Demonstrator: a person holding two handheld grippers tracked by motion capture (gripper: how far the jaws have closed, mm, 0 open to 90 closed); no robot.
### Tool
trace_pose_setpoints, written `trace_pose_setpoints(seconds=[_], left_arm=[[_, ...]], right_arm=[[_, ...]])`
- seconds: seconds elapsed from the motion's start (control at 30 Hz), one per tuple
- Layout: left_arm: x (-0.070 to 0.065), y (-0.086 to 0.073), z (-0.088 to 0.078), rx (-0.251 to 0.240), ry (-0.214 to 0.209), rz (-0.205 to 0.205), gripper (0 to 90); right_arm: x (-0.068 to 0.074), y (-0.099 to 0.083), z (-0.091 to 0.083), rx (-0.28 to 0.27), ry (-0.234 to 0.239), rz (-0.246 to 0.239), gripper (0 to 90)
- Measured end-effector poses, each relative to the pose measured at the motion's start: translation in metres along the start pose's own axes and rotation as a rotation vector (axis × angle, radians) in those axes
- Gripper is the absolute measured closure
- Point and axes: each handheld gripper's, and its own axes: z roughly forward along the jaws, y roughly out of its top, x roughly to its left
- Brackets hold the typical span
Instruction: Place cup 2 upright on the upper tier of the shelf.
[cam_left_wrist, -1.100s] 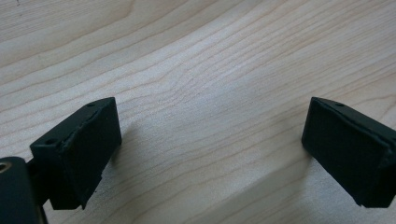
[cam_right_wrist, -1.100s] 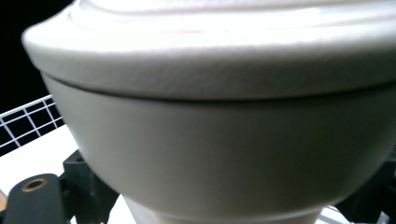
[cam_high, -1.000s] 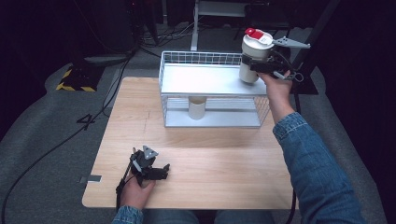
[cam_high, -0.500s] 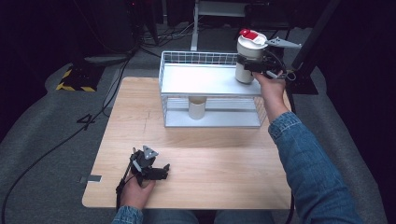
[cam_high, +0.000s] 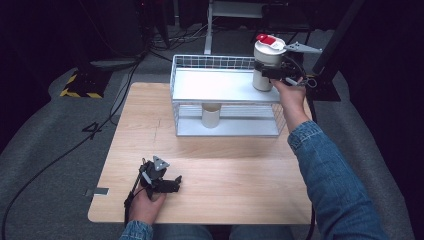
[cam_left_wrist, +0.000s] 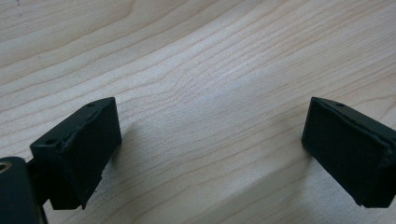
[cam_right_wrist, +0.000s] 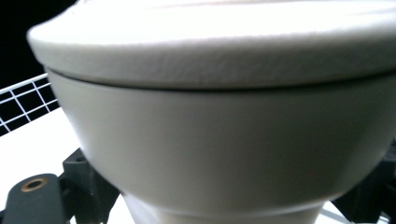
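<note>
Gripping a smooth cream lidded tumbler, the right hand-held gripper meets wire shelf.

Light wooden table; white wire two-tier shelf rack standing at far edge; small beige cup on rack's lower tier; white lidded tumbler at upper tier's right end; left gripper resting on tabletop near front-left corner.

Lab or recording studio setup, not a home: light wooden tabletop standing on grey carpet, black cables trailing across the floor, yellow-black hazard-striped base at left, metal stand legs behind the table, dark unlit background, white wire shelf rack placed as a prop, tape marks on the carpet
</note>
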Motion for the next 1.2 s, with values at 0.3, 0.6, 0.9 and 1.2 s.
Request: trace_pose_setpoints(seconds=[0.3,0.6,0.9,1.2], left_arm=[[0.000,0.000,0.000,-0.001,-0.001,-0.005,5.3],[0.000,0.000,0.000,0.000,0.000,0.000,5.3],[0.000,0.000,0.000,0.000,0.000,0.000,5.3],[0.000,0.000,0.000,0.000,0.000,0.000,5.3]], right_arm=[[-0.001,-0.003,-0.002,0.000,0.006,-0.007,12.6],[-0.004,-0.007,-0.008,-0.003,0.014,0.006,12.4],[-0.005,-0.007,-0.008,0.001,0.017,-0.002,12.3],[-0.005,-0.007,-0.014,0.004,0.019,-0.006,2.8]])
